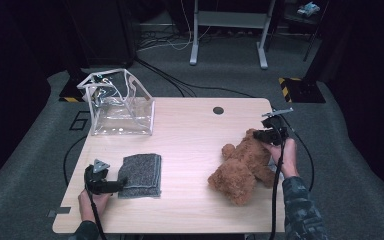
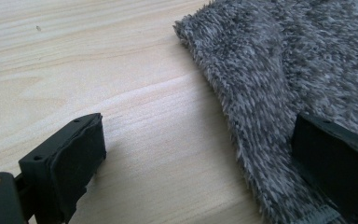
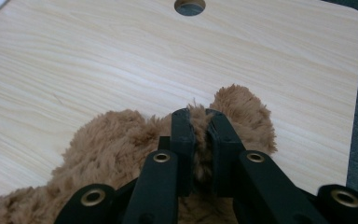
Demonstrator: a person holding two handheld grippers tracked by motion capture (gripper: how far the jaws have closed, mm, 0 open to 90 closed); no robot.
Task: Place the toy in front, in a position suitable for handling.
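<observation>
A brown teddy bear (image 1: 242, 167) lies on the right part of the wooden table (image 1: 190, 130). My right gripper (image 1: 266, 135) is at the bear's far end. In the right gripper view its jaws (image 3: 201, 116) are pinched together on a tuft of the bear's fur (image 3: 112, 140). A folded grey fleece cloth (image 1: 141, 174) lies at the front left. My left gripper (image 1: 122, 185) rests at the cloth's near left corner, open. In the left gripper view (image 2: 198, 140) one jaw stands on bare wood and the other sits on the cloth (image 2: 270, 70).
A clear plastic bag (image 1: 120, 107) with white trim stands open at the table's back left corner. A round cable hole (image 1: 218, 110) is near the far edge, also seen in the right gripper view (image 3: 189, 5). Cables trail off both sides onto grey carpet.
</observation>
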